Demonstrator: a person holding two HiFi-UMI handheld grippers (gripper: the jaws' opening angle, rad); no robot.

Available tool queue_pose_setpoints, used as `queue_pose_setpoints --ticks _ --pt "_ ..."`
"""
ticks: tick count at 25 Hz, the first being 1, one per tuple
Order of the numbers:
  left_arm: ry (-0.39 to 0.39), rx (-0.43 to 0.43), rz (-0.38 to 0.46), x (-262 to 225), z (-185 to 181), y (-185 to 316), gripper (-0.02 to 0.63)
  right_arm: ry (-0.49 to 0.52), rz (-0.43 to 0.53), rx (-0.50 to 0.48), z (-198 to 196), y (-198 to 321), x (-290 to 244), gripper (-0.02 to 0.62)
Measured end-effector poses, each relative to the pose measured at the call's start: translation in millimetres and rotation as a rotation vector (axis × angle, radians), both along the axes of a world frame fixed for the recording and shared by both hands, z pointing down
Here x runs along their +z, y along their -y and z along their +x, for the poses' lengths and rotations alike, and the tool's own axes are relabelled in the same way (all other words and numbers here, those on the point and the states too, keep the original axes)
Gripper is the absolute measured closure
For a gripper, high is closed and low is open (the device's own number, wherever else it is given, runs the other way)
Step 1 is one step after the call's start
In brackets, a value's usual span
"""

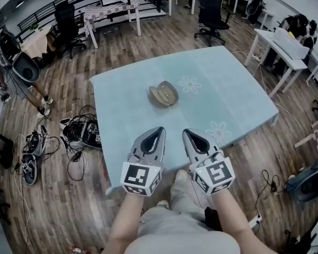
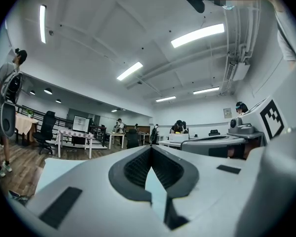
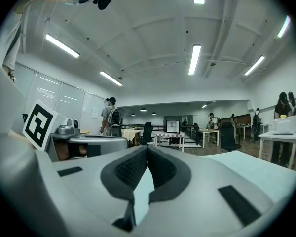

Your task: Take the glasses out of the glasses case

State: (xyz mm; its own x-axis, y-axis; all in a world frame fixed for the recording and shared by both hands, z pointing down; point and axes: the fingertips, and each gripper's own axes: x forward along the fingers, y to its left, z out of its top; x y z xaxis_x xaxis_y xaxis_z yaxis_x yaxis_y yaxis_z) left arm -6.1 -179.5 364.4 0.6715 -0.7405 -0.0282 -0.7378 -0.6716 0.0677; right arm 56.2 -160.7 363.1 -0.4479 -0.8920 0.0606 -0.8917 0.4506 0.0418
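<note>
So the glasses case [image 1: 164, 93] is a rounded tan clamshell that looks cracked open, can't tell what's inside. It sits mid-table, about 12 o'clock from both grippers and well apart from them. The left gripper [image 1: 160, 130] and right gripper [image 1: 186, 132] are both clenched on nothing, side by side over the near edge. The table [image 1: 233, 89] has a pale blue cloth with flower prints. Wood floor [image 1: 58, 205], a cable mess [image 1: 79, 134] at 9 o'clock, an office chair [image 1: 210, 9] at 1, white desks [image 1: 278, 49] at 2.
</note>
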Motion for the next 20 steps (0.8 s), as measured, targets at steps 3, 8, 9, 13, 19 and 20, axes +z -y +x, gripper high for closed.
queue_pose_setpoints --ticks 3,8,9,13,19,20 --pt "-0.004 -0.024 0.001 -1 3 25 0.598 -0.007 -0.008 -0.012 4 26 2 0.589" --pt "0.008 -0.051 -0.004 0 10 64 0.598 -0.016 -0.020 -0.030 12 70 5 0.589" --pt "0.011 -0.055 -0.003 1 11 72 0.598 -0.017 -0.022 -0.031 14 79 7 0.589" --pt "0.025 -0.071 -0.007 6 18 104 0.598 -0.022 -0.043 -0.030 22 114 16 0.589" --pt "0.032 -0.107 -0.036 14 26 148 0.598 -0.033 -0.094 -0.060 26 164 32 0.588" --pt "0.033 -0.114 -0.042 15 27 156 0.598 -0.035 -0.103 -0.065 28 172 34 0.588"
